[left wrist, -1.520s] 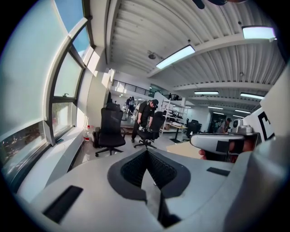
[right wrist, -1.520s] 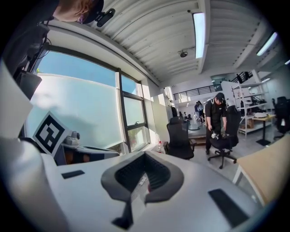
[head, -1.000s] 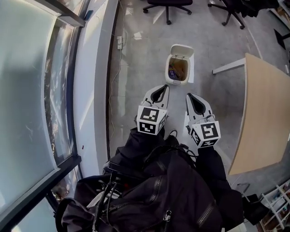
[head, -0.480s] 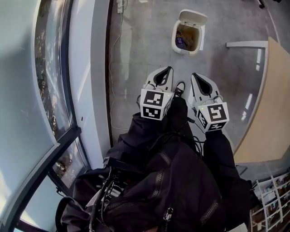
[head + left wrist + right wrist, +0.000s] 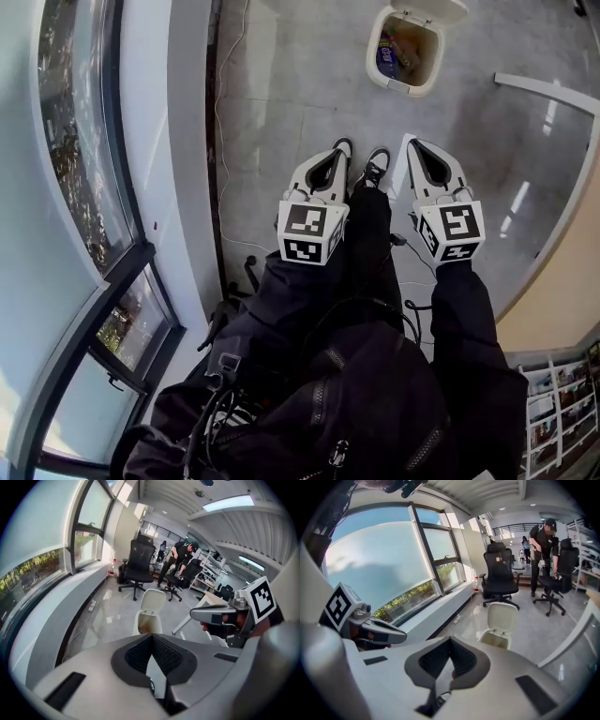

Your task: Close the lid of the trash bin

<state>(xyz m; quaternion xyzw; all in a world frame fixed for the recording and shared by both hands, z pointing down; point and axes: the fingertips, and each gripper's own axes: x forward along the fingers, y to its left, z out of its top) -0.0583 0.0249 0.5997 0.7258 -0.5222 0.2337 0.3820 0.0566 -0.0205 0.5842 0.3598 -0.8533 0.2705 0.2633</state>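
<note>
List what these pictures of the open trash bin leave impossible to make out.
Trash bin contents: head view, too small and shadowed to identify.
Lid: head view, cut off by the top edge.
Bin's base: left gripper view, hidden behind the left gripper.

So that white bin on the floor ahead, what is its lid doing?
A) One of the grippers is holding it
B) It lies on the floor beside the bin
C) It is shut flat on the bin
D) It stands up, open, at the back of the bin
D: the lid stands upright behind the mouth of the bin, and from above you can see rubbish inside.
</note>
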